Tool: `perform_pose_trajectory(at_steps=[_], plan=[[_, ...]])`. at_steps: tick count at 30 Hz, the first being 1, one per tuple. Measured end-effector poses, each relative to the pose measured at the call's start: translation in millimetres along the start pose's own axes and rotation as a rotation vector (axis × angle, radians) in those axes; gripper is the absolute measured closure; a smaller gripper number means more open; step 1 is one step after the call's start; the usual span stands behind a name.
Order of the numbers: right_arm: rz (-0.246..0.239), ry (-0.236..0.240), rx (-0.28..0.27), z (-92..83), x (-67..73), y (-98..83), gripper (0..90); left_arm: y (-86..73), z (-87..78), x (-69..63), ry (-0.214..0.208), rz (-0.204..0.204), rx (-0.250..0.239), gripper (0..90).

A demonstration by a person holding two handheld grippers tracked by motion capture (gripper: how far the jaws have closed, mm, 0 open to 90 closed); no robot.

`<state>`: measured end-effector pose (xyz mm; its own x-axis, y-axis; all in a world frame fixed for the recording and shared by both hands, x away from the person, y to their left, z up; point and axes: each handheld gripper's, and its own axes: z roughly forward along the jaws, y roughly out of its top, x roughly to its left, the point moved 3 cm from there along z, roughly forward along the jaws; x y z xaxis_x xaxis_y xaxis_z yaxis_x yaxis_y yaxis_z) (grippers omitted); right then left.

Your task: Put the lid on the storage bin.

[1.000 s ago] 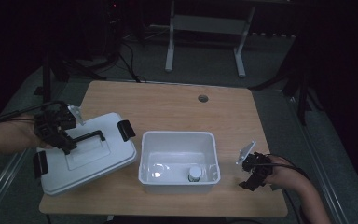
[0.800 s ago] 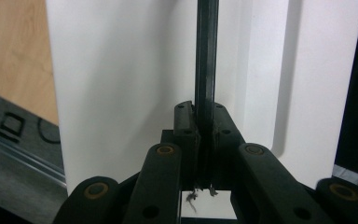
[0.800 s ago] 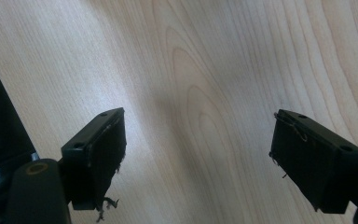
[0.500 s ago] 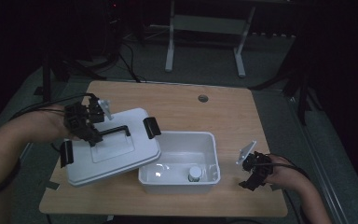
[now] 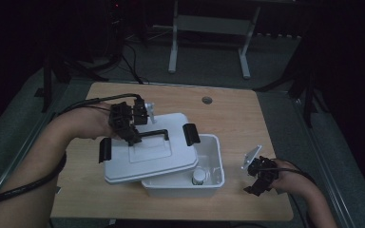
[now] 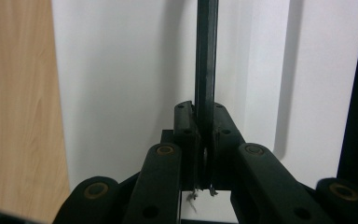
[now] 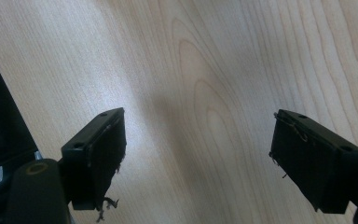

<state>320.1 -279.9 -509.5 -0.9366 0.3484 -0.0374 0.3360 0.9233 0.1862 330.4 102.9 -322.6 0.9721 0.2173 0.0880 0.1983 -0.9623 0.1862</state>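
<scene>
- The left tongs (image 5: 132,135) are clamped tight on the black handle (image 5: 153,133) of the white lid (image 5: 147,154); in the left gripper view the two jaws pinch the thin black bar (image 6: 205,70) between them, with the white lid surface behind it
- The lid hangs tilted from that grip, its right part over the left half of the white bin (image 5: 214,156) and its left part out over the bare table (image 5: 237,114)
- A black clasp sits at each end of the lid, one at the left (image 5: 105,150) and one at the right (image 5: 191,134)
- The bin stands near the front edge of the table, just right of its middle, and a small white-capped bottle (image 5: 198,176) stands inside it, close beside the lid's edge
- The right tongs (image 5: 258,183) rest low at the table's right front corner, well apart from the bin; in the right gripper view the jaws stand wide apart with only wood grain (image 7: 205,93) between them, gripping nothing
</scene>
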Motion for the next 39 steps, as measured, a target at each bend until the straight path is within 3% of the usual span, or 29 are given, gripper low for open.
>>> perform_pose_trajectory(at_steps=[10, 15, 21, 29, 39], plan=[[0.005, 0.005, -0.008, -3.3, 1.1, -2.2, 17.5, 44.4, 11.4, -8.5, -0.015, 0.085, 0.004, 83.8], [0.0, 0.01, -0.014, -2.4, 1.9, -3.8, 17.5, 59.2, 20.7, -12.1, -0.032, 0.11, 0.012, 83.8], [-0.014, 0.013, -0.027, -2.4, 2.8, -4.6, 17.6, 66.5, 30.9, -13.9, -0.023, 0.123, 0.024, 83.8], [-0.024, 0.014, -0.039, -3.7, 3.6, -3.6, 17.6, 76.1, 52.3, -14.8, -0.05, 0.14, 0.014, 83.7], [-0.026, 0.011, -0.032, -2.9, 2.9, -4.8, 17.5, 75.5, 70.3, -9.9, -0.075, 0.137, 0.021, 83.7]])
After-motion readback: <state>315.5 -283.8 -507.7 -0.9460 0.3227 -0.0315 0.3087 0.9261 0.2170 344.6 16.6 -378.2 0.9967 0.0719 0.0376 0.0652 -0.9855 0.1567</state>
